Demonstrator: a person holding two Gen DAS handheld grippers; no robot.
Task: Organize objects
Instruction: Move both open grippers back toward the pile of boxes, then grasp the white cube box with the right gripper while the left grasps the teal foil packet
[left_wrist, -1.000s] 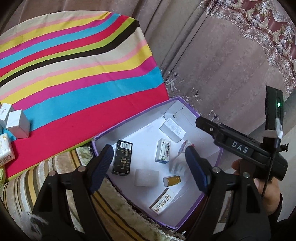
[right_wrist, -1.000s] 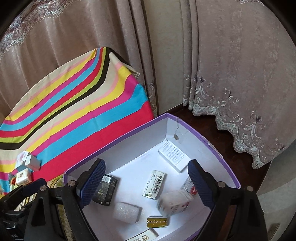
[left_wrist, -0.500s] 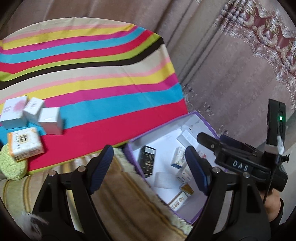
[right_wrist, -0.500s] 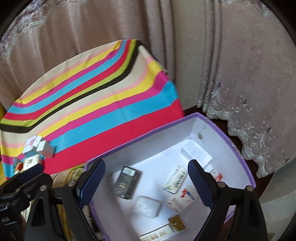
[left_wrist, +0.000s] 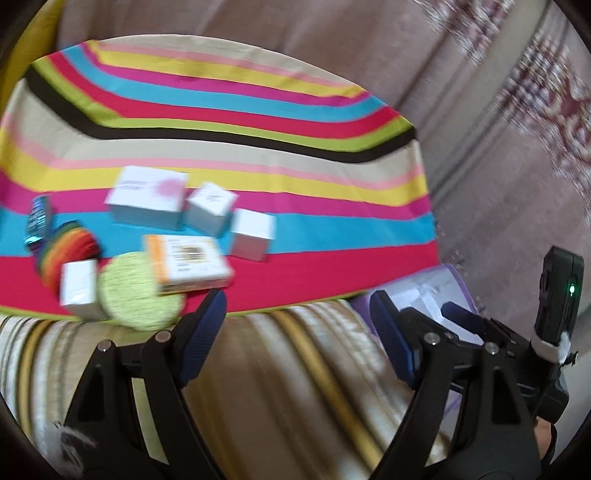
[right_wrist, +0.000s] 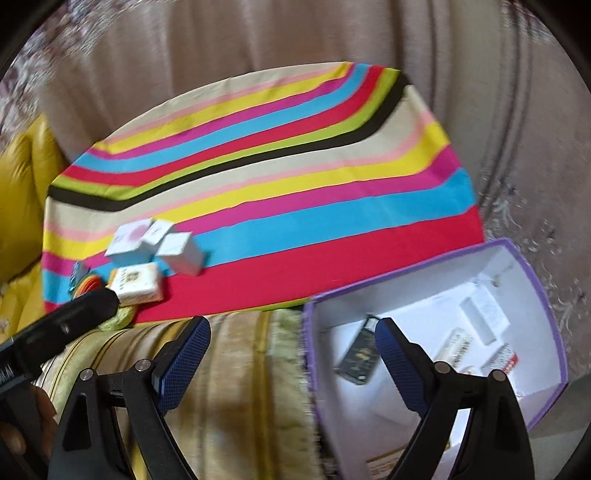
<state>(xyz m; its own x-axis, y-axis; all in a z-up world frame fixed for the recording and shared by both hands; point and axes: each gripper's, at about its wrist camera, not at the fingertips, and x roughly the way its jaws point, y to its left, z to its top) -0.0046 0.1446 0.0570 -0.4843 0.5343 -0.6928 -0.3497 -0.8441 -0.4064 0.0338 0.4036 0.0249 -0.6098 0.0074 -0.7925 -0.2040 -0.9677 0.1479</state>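
**Light cartons are waiting on the striped cloth, both claws empty**

The left claw (left_wrist: 295, 325) and the right claw (right_wrist: 291, 354) are both standing wide apart with nothing between the pads. The remaining things are lying in a cluster on the striped cloth (left_wrist: 314, 229): three white cartons, an orange-edged carton (left_wrist: 188, 264), a green round pad (left_wrist: 138, 293) and a rainbow ball (left_wrist: 68, 251). The purple box (right_wrist: 524, 280), beside the cloth, is already holding several packets. The cartons are probably light, hollow and crushable, so a gentle pinch across two flat opposite sides looks best. The pad looks soft and thin, so gripping it by an edge seems wiser.
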